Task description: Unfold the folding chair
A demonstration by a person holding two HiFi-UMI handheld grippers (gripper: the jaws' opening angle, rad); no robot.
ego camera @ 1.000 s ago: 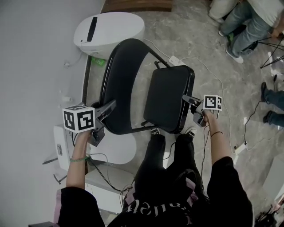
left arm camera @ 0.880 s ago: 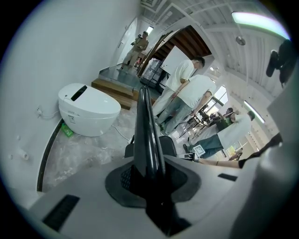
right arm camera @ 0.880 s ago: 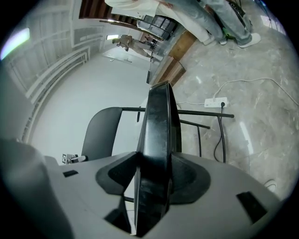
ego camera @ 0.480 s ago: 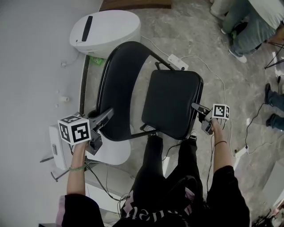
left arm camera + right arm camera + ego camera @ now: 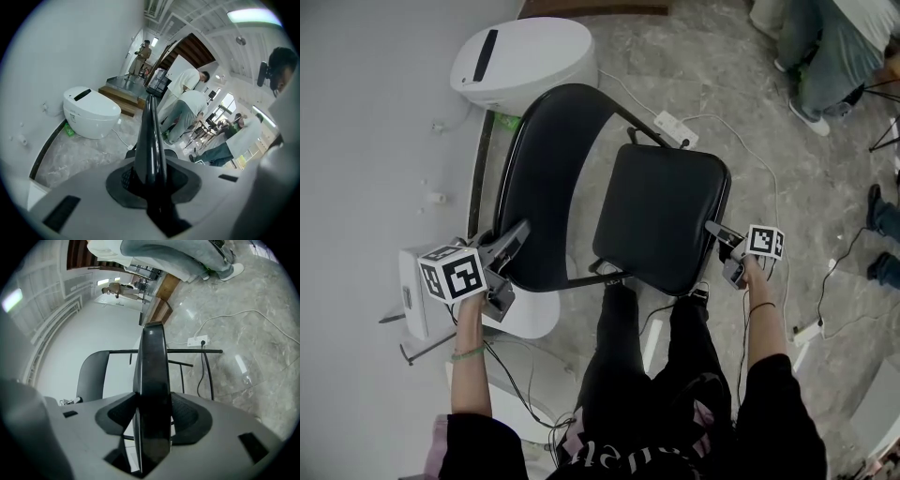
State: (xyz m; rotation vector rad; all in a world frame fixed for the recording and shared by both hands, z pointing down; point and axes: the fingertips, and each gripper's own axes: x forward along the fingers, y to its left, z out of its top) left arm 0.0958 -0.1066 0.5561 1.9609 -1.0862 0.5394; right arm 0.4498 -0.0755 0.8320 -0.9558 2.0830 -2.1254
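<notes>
The black folding chair stands partly opened in front of me. Its curved backrest (image 5: 548,187) is on the left and its padded seat (image 5: 661,216) on the right. My left gripper (image 5: 517,232) is shut on the backrest's lower left rim, which runs up between the pads as a thin black edge (image 5: 151,140). My right gripper (image 5: 712,230) grips the seat's near right edge. That thick edge (image 5: 152,380) fills the gap between the pads while the jaws are opening. The backrest (image 5: 91,376) shows beyond it in the right gripper view.
A white toilet (image 5: 525,52) stands against the wall behind the chair. A power strip (image 5: 675,127) and its cables lie on the marble floor. A white box (image 5: 412,291) sits at the left. People's legs (image 5: 834,56) are at the top right.
The seat has swung away from the backrest and lies flatter. My right gripper went right and down with it. My left gripper drew the backrest rim left and toward me.
</notes>
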